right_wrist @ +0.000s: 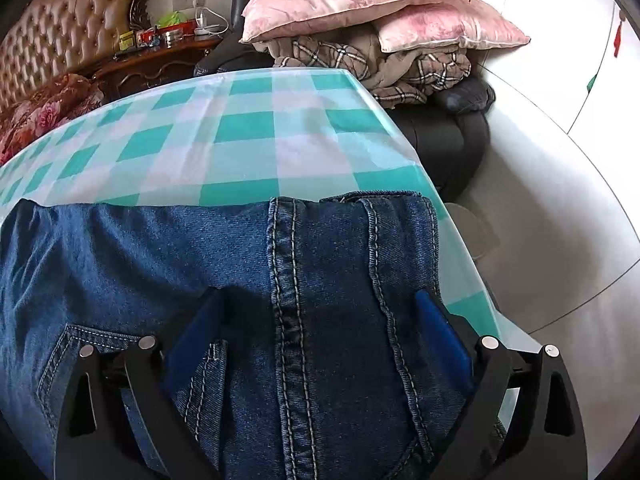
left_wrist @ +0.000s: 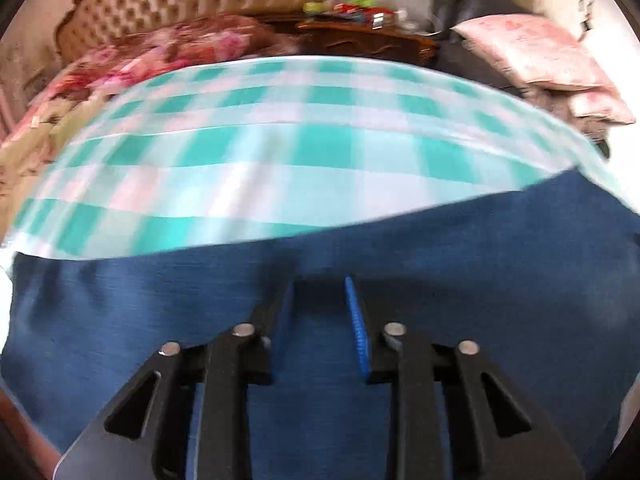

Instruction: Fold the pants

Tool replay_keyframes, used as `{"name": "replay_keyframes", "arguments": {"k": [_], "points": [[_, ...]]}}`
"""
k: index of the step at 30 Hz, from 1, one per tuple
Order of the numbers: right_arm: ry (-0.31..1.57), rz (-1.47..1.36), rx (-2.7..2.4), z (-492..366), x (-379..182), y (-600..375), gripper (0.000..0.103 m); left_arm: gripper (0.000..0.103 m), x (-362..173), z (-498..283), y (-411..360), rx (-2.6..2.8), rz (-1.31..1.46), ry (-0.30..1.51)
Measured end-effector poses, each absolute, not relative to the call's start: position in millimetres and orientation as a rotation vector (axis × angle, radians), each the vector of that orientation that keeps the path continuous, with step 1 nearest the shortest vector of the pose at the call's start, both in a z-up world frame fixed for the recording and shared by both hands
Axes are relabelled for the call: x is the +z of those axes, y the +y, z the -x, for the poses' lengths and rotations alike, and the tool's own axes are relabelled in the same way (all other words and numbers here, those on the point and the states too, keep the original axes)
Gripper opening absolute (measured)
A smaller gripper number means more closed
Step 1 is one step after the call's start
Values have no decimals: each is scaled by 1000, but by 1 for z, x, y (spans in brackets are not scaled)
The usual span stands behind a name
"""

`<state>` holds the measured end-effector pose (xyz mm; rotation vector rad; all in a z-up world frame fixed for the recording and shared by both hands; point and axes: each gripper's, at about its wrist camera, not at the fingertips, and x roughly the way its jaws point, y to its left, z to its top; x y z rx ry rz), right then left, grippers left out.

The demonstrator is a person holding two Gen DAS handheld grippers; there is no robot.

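Note:
Blue denim pants [left_wrist: 440,264] lie on a table with a green and white checked cloth [left_wrist: 280,140]. My left gripper [left_wrist: 320,284] hovers just above the plain denim with its jaws a little apart and nothing between them; this view is motion-blurred. In the right wrist view the pants [right_wrist: 160,248] show a thick stitched seam and a back pocket near the cloth's [right_wrist: 240,132] right edge. My right gripper [right_wrist: 320,296] is wide open, its blue fingers [right_wrist: 436,320] either side of the seam, over the denim.
The table's right edge [right_wrist: 452,240] drops to a white floor. Pink pillows [right_wrist: 380,12] and a plaid blanket sit on a dark sofa behind the table. A tufted headboard [left_wrist: 180,0], floral bedding and a cluttered wooden nightstand [left_wrist: 368,40] stand at the back.

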<state>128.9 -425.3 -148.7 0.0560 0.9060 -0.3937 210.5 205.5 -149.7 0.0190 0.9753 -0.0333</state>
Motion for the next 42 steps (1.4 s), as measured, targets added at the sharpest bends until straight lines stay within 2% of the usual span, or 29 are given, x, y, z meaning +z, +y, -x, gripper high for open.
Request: {"name": "replay_keyframes", "arguments": {"k": [4, 5, 8, 10, 11, 13, 16, 23, 24, 26, 32, 34, 36, 37, 39, 40, 41, 42], "points": [[904, -51, -398, -129, -148, -425, 91, 29, -155, -205, 279, 57, 66, 995], [903, -51, -399, -129, -148, -425, 91, 36, -156, -201, 303, 106, 73, 1001], [899, -47, -404, -128, -147, -423, 91, 34, -158, -198, 357, 195, 65, 1000], [898, -43, -408, -127, -147, -422, 91, 47, -153, -198, 400, 294, 45, 995], [897, -41, -410, -127, -147, -421, 91, 48, -149, -195, 415, 368, 30, 983], [896, -40, -412, -127, -147, -421, 91, 44, -128, -176, 458, 495, 126, 918], [894, -38, -415, -127, -147, -420, 92, 44, -103, -135, 472, 405, 272, 784], [883, 3, -462, -125, -133, -404, 90, 43, -142, -94, 426, 220, 76, 888], [865, 11, -453, -122, -124, -393, 85, 29, -149, -91, 432, 236, 82, 887], [819, 16, -342, -113, -101, -353, 84, 21, -154, -91, 444, 242, 122, 861], [853, 98, 93, -95, -97, -164, 81, 22, -159, -101, 456, 316, 130, 847], [866, 112, 185, -93, -105, -112, 77, 22, -159, -100, 456, 325, 132, 835], [895, 118, 245, -96, -115, -64, 63, 23, -161, -101, 456, 330, 121, 828], [902, 98, 284, -98, -120, -42, 62, 23, -161, -102, 456, 331, 117, 827], [914, 101, 292, -102, -127, -18, 49, 25, -160, -103, 456, 329, 101, 836], [921, 97, 292, -105, -132, -7, 47, 25, -156, -104, 455, 330, 96, 840], [932, 99, 289, -107, -137, 0, 45, 30, -151, -105, 454, 325, 91, 835], [949, 106, 284, -110, -143, 7, 42, 41, -140, -106, 453, 307, 93, 811]]}}
